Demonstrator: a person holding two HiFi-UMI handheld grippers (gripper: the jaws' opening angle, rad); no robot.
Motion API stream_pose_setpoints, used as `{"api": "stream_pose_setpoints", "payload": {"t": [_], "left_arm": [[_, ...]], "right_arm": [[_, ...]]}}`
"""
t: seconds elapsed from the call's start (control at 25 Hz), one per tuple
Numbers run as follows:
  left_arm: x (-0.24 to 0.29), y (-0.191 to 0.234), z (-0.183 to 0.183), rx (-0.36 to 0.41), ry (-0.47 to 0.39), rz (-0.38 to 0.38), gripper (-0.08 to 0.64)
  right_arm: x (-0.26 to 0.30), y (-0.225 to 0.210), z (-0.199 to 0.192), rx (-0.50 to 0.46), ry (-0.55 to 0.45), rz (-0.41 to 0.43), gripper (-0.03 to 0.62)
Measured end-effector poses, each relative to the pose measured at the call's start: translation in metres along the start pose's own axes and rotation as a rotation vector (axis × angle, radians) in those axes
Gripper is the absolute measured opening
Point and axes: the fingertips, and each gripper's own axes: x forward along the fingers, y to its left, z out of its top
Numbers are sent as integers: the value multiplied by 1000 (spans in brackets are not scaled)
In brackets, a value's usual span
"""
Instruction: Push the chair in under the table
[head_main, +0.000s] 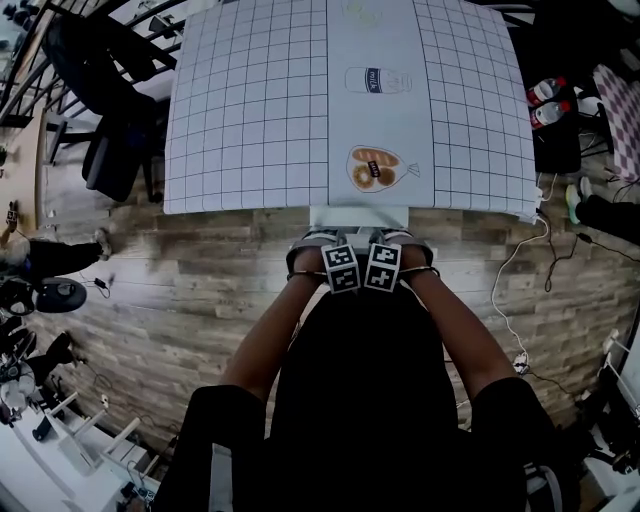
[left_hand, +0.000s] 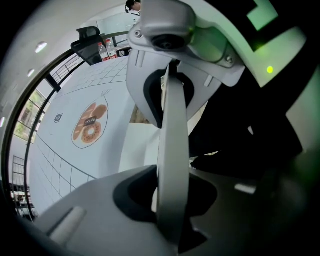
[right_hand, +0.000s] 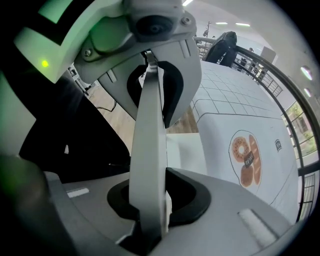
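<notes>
The white chair sits right in front of me, its seat (head_main: 358, 216) partly under the near edge of the table (head_main: 250, 120), which wears a white grid cloth. Both grippers sit side by side on the chair's back (head_main: 305, 243): left gripper (head_main: 335, 255), right gripper (head_main: 385, 253). In the left gripper view the pale back rail (left_hand: 174, 200) runs between the jaws of the left gripper (left_hand: 172, 150), clamped. The right gripper view shows the same rail (right_hand: 150, 150) clamped in the right gripper (right_hand: 152, 195). The seat (left_hand: 137, 145) reaches toward the table.
Pictures of bread (head_main: 372, 168) and milk (head_main: 378, 80) are printed on the cloth. A black office chair (head_main: 110, 110) stands at the table's far left. Shoes (head_main: 548, 100) and a black box (head_main: 555, 145) lie at the right; a white cable (head_main: 505, 290) trails over the wooden floor.
</notes>
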Motion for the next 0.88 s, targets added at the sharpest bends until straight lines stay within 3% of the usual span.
{"api": "stream_pose_setpoints", "payload": {"t": [0.32, 0.88], "left_arm": [[9, 36, 10, -61, 0, -17, 92], [11, 79, 13, -72, 0, 6, 103]], "right_arm": [[4, -38, -10, -26, 6, -11, 78], [5, -80, -11, -33, -1, -17, 78]]}}
